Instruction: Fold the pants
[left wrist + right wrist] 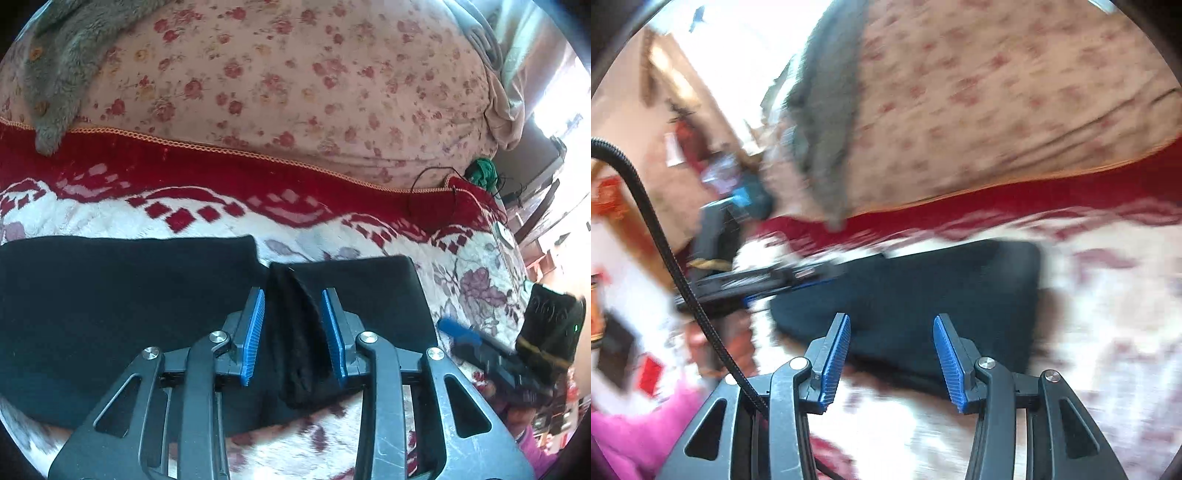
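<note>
- Left wrist view: the left gripper [293, 332] stands with its blue pads apart, and a raised ridge of the black pants [110, 314] stands loose between them; neither pad looks to press on the cloth, so I judge this a let-go, not a grip.
- That ridge sits where the upper layer was laid over, probably the end of a fold just set down on the blanket [369, 251] that covers the bed.
- Around it the pants lie flat in two dark panels across the near part of the blanket, one toward the left edge, one toward the right.
- The right gripper [465, 332] shows blurred, low at the right edge of this view, beside the pants.
- Right wrist view: the right gripper [892, 354] is parted too, with nothing between its pads; the pants [923, 295] lie just ahead of and under its fingers.
- Farther back lie a flowered quilt [295, 74] and a grey fleece garment [62, 74], well apart from the work.
</note>
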